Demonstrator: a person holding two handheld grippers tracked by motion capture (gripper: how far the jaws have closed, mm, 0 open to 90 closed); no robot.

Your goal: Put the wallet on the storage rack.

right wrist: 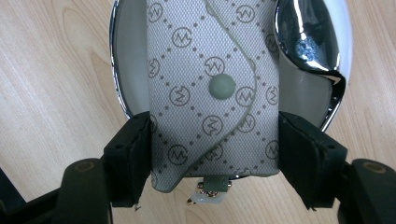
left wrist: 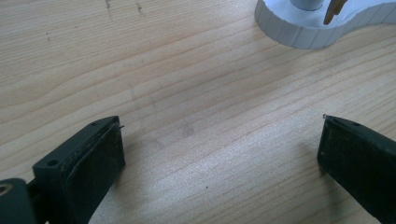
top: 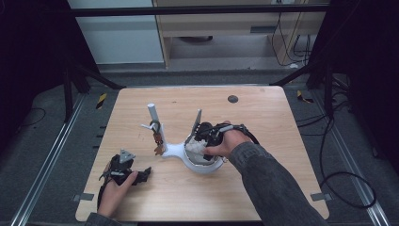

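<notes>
A wooden table (top: 263, 188) carries a white stand (top: 175, 149) near its middle: a curved base with an upright post (top: 154, 115) toward the far left and a round dish (top: 205, 165) at its right end. Small brownish trinkets (top: 158, 141) hang from the post.

The right gripper (right wrist: 214, 149) is over the dish, and its jaws are closed onto the two long sides of a grey pouch (right wrist: 210, 84) (patterned with small circled logos and dotted diamonds, with a round snap on its flap). The pouch lies across the dish's chrome rim (right wrist: 116, 88), its lower end with a small metal clasp (right wrist: 212, 189) jutting past the rim toward the gripper. In the high view the right hand (top: 226, 143) holds this gripper above the dish, the grey sleeve (top: 273, 188) running toward the near right corner.

The left gripper (left wrist: 222, 140) rests near the near left corner, well apart from the stand. Its jaws stand wide apart with bare wood between them and hold nothing; the stand's base shows at the far edge of its view. The left hand (top: 115, 188) grips it from the near edge.
</notes>
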